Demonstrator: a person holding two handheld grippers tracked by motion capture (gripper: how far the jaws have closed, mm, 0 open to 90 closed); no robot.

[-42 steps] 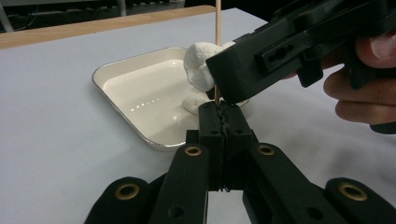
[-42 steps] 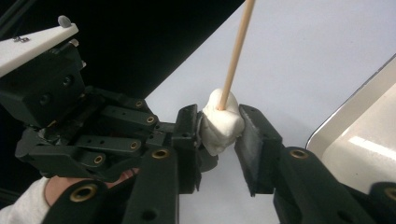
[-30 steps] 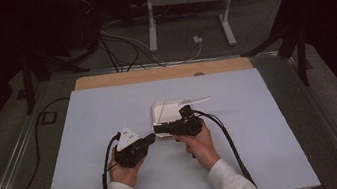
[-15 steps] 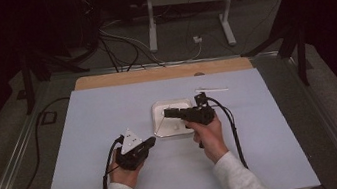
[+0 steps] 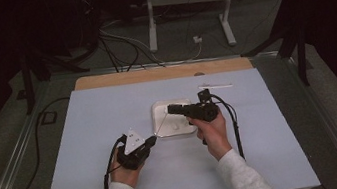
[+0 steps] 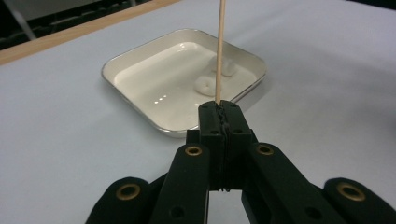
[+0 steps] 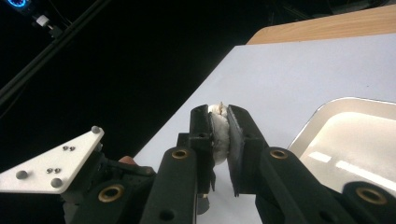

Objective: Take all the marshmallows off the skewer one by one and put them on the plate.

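left gripper (image 6: 219, 109) clamped tight on a thin wooden skewer (image 6: 220, 46) sticking up over the tray | right gripper (image 7: 219, 126) squeezing a white marshmallow (image 7: 219, 128), held above the white tray (image 5: 161, 126) | two more white pieces (image 6: 212, 79) sitting in tray | small white strip (image 5: 215, 86) on the mat behind, well apart

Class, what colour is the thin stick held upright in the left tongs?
Pale tan, like bare wood: the skewer shows best in the left gripper view.

Both tongs are black with brass-ringed screw holes; the left tongs (image 5: 150, 141) carry a pale three-cornered plate, the right tongs (image 5: 172, 109) trail black cable. Sleeves are light grey.
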